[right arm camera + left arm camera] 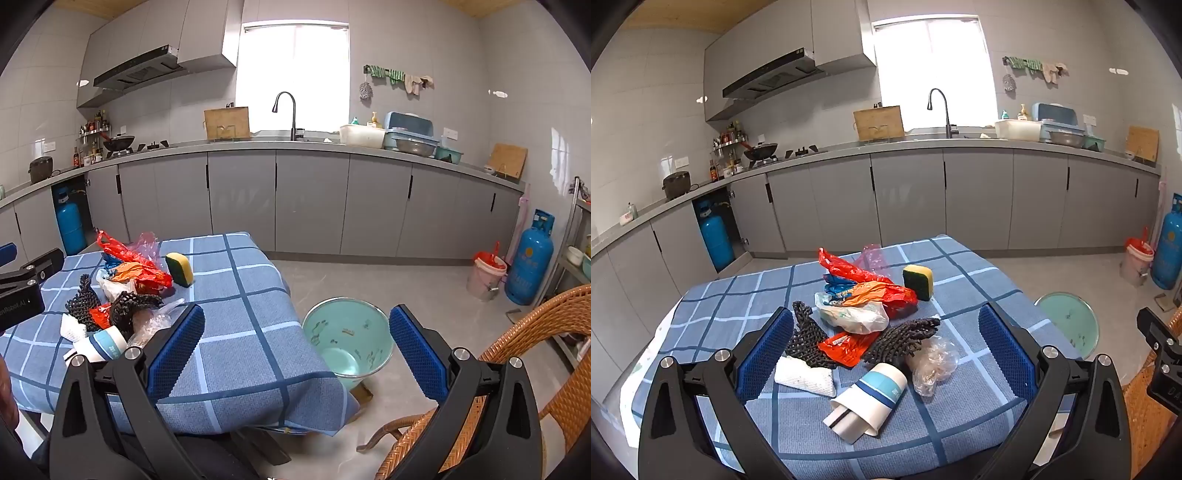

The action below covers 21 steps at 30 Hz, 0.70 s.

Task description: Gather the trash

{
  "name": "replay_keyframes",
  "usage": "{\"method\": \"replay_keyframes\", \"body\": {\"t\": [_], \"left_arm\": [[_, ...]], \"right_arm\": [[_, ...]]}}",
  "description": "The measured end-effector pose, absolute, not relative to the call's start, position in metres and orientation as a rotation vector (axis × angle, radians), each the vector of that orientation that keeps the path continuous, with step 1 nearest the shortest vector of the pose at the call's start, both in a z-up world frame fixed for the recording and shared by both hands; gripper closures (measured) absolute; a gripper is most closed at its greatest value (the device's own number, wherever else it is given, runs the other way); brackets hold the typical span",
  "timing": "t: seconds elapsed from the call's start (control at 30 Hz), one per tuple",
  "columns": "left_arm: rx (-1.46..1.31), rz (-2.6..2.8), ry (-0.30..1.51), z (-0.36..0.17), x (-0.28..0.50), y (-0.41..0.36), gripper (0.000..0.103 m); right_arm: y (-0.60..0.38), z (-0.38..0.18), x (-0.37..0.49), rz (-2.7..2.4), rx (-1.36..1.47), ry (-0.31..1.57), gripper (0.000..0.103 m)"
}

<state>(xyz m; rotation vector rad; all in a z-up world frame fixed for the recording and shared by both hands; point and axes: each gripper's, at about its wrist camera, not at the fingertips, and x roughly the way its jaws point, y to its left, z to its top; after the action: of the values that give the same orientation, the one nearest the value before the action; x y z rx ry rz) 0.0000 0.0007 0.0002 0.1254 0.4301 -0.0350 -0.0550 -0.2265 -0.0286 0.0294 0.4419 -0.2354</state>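
Observation:
A pile of trash lies on the blue checked tablecloth point(971, 273): red and orange plastic bags point(866, 280), a white bag point(855, 317), black netting point(905, 338), a red wrapper point(846, 347), a white tissue point(805, 376), clear plastic point(932, 363) and a tipped paper cup point(870, 398). My left gripper point(884, 354) is open, above the pile's near side, and empty. My right gripper point(295, 354) is open and empty, over the table's right edge. The pile shows in the right wrist view point(122, 295). A teal bin point(349, 338) stands on the floor right of the table.
A yellow-green sponge point(919, 281) stands on the table beyond the pile. A wicker chair point(535, 354) is at the right. A pink bucket point(485, 275) and a blue gas cylinder point(530, 258) stand by the far cabinets.

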Motion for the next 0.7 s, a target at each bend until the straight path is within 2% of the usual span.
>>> {"method": "replay_keyframes", "body": {"t": [0.7], "left_arm": [[0.131,-0.031,0.429,0.0001,0.0002,0.0005,0.004]], "right_arm": [[-0.2234,-0.0324,-0.0518,-0.229,0.028,0.448,0.005]]}}
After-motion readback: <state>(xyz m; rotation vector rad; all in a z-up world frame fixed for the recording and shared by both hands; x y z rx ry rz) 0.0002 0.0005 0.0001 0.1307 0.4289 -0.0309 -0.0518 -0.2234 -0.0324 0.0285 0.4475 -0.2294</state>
